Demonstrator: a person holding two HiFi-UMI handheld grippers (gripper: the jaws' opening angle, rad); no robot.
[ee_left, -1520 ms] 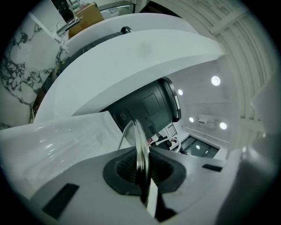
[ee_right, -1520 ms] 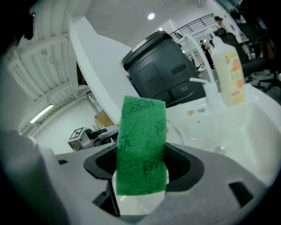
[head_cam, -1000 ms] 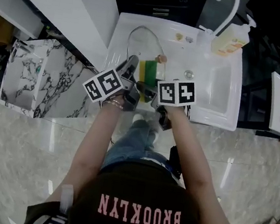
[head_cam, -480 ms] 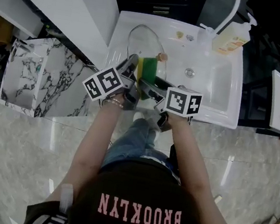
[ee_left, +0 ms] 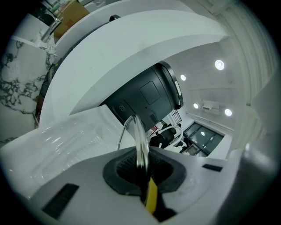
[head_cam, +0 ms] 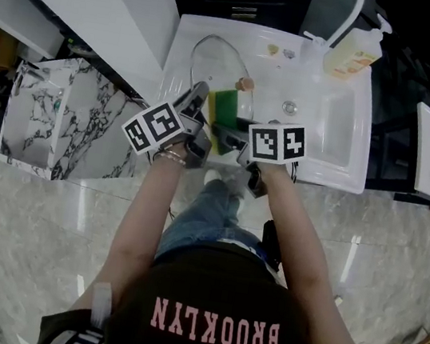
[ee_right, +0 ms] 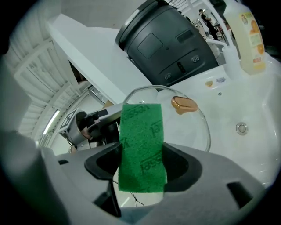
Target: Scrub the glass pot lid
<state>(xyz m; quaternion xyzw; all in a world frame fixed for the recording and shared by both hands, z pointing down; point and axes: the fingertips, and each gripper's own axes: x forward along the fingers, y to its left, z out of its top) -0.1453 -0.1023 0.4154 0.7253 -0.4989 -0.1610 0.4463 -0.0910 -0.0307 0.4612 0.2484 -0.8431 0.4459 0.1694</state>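
**Head view, left to right.** At the left edge we see a marble-patterned cabinet (head_cam: 54, 113). The left tongs (head_cam: 199, 98) reach from mid-frame to the near rim of the glass pot lid (head_cam: 216, 62). The lid sits at the upper centre of the frame, over the flat left part of the white basin (head_cam: 338, 158). We cannot tell whether its far edge rests on the basin. Just right of the left tongs is the sponge (head_cam: 227, 108) (a green face on a yellow layer), set against the lid's lower right part below the knob (head_cam: 247, 86). The right tongs (head_cam: 227, 134) hold it. Further right come the drain (head_cam: 289, 107) and, at the upper right, a soap bottle (head_cam: 350, 57) beside the faucet (head_cam: 346, 10).

**Left gripper view.** At lower centre the left tongs are clamped on the lid's metal rim, which we see edge-on rising from between the pads. A yellow sliver of the sponge shows just beneath it. A dark grey container (ee_left: 149, 96) fills mid-frame behind.

**Right gripper view.** At the left the left tongs meet the lid's rim. At centre the right tongs are clamped on the sponge, green face toward the camera, with the lid directly behind it. The knob lies right of centre and the soap bottle at the upper right.
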